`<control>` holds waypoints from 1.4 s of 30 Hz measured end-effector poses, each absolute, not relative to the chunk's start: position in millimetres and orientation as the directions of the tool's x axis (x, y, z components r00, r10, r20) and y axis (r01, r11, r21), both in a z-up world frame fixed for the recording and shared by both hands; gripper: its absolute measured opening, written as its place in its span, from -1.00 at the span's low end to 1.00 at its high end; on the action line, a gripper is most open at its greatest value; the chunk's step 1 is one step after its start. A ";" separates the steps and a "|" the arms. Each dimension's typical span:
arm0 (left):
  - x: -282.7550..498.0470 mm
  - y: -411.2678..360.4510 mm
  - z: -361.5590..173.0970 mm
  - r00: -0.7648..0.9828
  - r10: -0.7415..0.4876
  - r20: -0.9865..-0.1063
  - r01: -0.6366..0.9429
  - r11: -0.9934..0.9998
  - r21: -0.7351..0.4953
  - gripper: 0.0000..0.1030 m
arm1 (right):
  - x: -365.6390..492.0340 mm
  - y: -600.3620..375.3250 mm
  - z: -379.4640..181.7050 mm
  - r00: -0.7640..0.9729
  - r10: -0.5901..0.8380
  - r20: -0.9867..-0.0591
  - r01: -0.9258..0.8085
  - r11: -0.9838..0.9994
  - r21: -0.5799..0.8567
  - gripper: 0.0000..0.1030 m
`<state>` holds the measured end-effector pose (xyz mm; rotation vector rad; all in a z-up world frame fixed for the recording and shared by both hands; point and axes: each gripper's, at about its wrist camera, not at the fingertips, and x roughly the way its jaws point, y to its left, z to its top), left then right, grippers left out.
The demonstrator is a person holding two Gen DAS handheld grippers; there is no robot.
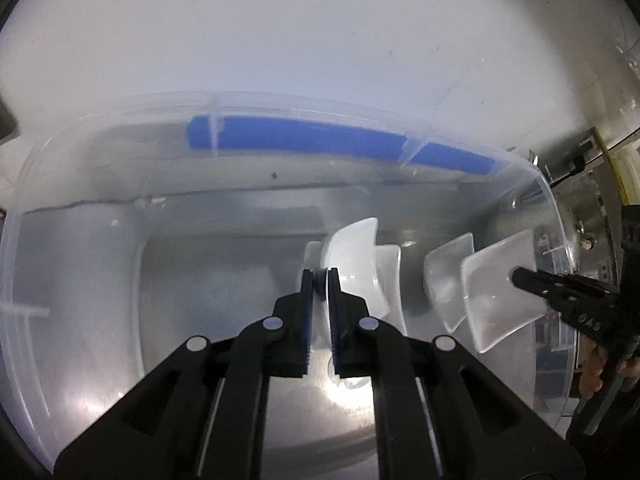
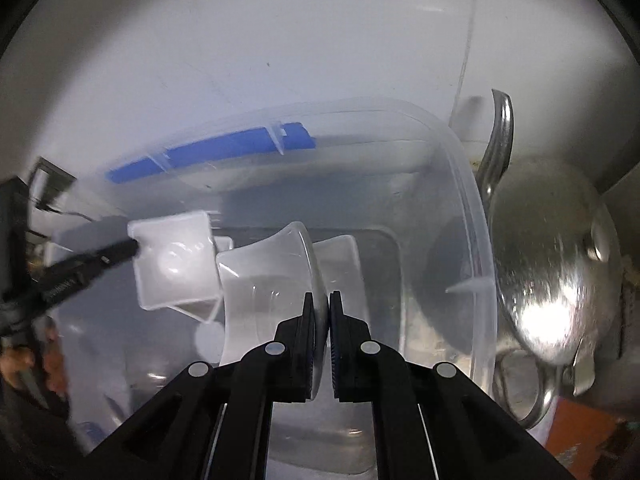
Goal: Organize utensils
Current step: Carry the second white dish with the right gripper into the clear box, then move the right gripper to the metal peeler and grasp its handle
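Observation:
A clear plastic bin (image 1: pixel 120 216) with a blue strip on its far rim holds small translucent white square dishes standing on edge. My left gripper (image 1: pixel 320 276) is shut on the rim of one dish (image 1: pixel 356 248), with another dish (image 1: pixel 394 280) right behind it. My right gripper (image 2: pixel 321 300) is shut on the rim of a dish (image 2: pixel 264 272) inside the same bin (image 2: pixel 476 216). In the left wrist view the right gripper (image 1: pixel 520 278) holds its dish (image 1: pixel 500 284) at the bin's right end, next to one more dish (image 1: pixel 448 272). In the right wrist view the left gripper (image 2: pixel 132 246) holds its dish (image 2: pixel 176 256).
A steel pot with handles (image 2: pixel 552 264) stands just right of the bin. A white wall (image 1: pixel 320 40) rises behind it. Dark equipment (image 1: pixel 592 208) sits beyond the bin's right end in the left wrist view.

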<state>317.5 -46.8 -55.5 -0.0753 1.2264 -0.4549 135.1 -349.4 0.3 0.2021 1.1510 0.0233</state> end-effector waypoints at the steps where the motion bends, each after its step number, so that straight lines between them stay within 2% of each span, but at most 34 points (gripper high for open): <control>1: 320.0 -48.1 -54.8 0.264 -0.375 -0.889 0.304 0.907 -0.293 -0.88 | 136.8 -346.5 -1.5 0.405 0.102 -0.908 0.082 0.986 0.147 -0.85; 7: 325.4 -56.8 -61.7 0.247 -0.344 -0.906 0.339 0.907 -0.252 -0.88 | 147.4 -326.3 -18.6 0.372 -0.087 -0.924 0.081 0.995 -0.061 -0.86; 13: 318.6 -64.1 -75.3 0.230 -0.311 -0.922 0.364 0.906 -0.215 -0.88 | 155.6 -315.8 -26.4 0.369 -0.158 -0.916 0.090 0.987 -0.134 -0.86; 17: 300.6 -63.3 -42.0 0.324 -0.317 -0.891 0.397 0.901 -0.176 -0.87 | 135.2 -308.1 -3.0 0.442 -0.148 -0.885 0.064 0.989 -0.133 -0.83; 19: 278.7 -59.3 -11.4 0.400 -0.314 -0.861 0.414 0.900 -0.136 -0.87 | 111.2 -303.9 22.8 0.511 -0.136 -0.849 0.039 0.990 -0.136 -0.70; 20: 266.0 -56.6 3.3 0.435 -0.310 -0.845 0.419 0.901 -0.115 -0.87 | 100.1 -298.7 33.8 0.541 -0.125 -0.832 0.027 0.991 -0.132 -0.42; 21: 246.6 -51.7 21.5 0.477 -0.315 -0.820 0.427 0.899 -0.097 -0.87 | 76.8 -295.9 52.3 0.591 -0.085 -0.802 0.003 0.995 -0.104 -0.28; 22: 229.4 -47.0 34.8 0.506 -0.322 -0.801 0.430 0.898 -0.090 -0.86 | 55.4 -293.7 66.5 0.623 -0.029 -0.782 -0.033 0.997 -0.063 -0.28; 24: 190.3 -30.2 57.6 0.544 -0.339 -0.768 0.419 0.902 -0.102 -0.75 | 15.3 -287.9 83.2 0.626 0.127 -0.769 -0.139 0.989 0.050 -0.28; 25: 172.2 -21.5 64.5 0.554 -0.349 -0.756 0.408 0.905 -0.118 -0.51 | -3.6 -283.1 86.0 0.608 0.213 -0.765 -0.198 0.974 0.114 -0.28; 26: 154.4 -12.6 68.3 0.562 -0.360 -0.745 0.399 0.907 -0.137 -0.11 | -20.5 -276.7 85.3 0.583 0.286 -0.760 -0.252 0.953 0.166 -0.28; 28: 111.4 4.5 67.3 0.570 -0.385 -0.726 0.382 0.907 -0.181 0.21 | -59.0 -254.4 68.9 0.491 0.404 -0.772 -0.355 0.902 0.246 -0.27; 31: 59.3 22.9 41.9 0.538 -0.371 -0.757 0.321 0.920 -0.223 0.21 | -81.1 -224.0 24.7 0.350 0.436 -0.829 -0.408 0.868 0.284 -0.28; 34: 27.8 41.7 1.3 0.461 -0.364 -0.809 0.215 0.931 -0.296 0.21 | -85.1 -198.1 -36.1 0.247 0.344 -0.906 -0.386 0.892 0.234 -0.28; 38: 3.2 68.4 -45.2 0.385 -0.356 -0.852 0.052 0.930 -0.365 0.21 | -90.1 -183.8 -76.5 0.153 0.333 -0.930 -0.340 0.902 0.267 -0.28; 42: -15.9 91.7 -64.0 0.384 -0.372 -0.845 0.030 0.920 -0.391 0.21 | -98.2 -175.2 -93.2 0.144 0.325 -0.935 -0.279 0.920 0.277 -0.28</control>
